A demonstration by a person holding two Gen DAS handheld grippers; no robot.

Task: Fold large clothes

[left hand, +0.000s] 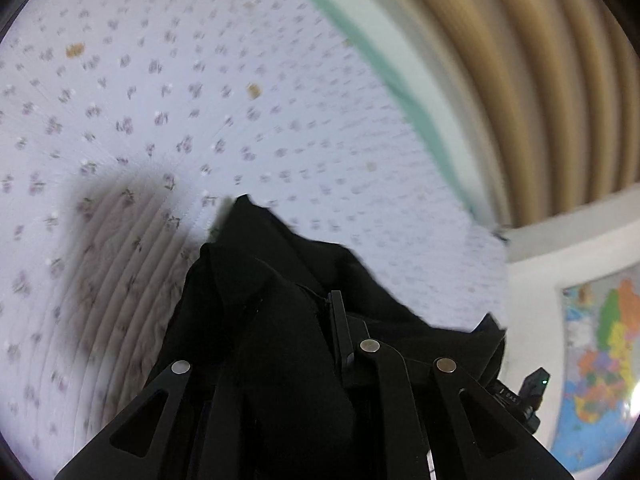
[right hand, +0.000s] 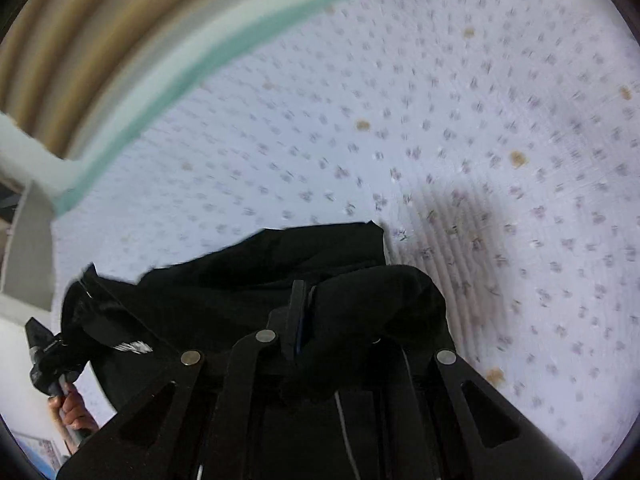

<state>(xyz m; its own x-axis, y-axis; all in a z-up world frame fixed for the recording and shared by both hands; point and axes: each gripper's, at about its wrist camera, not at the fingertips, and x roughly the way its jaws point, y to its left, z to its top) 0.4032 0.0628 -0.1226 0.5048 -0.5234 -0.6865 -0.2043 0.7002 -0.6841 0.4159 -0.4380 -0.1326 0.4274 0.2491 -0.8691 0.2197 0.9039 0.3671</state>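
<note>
White bedsheet (left hand: 280, 80) with small purple flowers fills the left wrist view; the left gripper (left hand: 320, 320) pinches black fabric garment (left hand: 280, 264), lifted above the sheet and running rightward. Right wrist view: the right gripper (right hand: 316, 304) clamps the same cloth, spanning leftward (apparently taut between both, its long axis crosswise).

Looking forward from each wrist along the tool fingers, close above the bed (left hand: 200, 80), angling down onto the flowered sheet (right hand: 440, 100). Sharing the sheet, black garment (left hand: 280, 280) and brown curtain (right hand: 80, 40).
</note>
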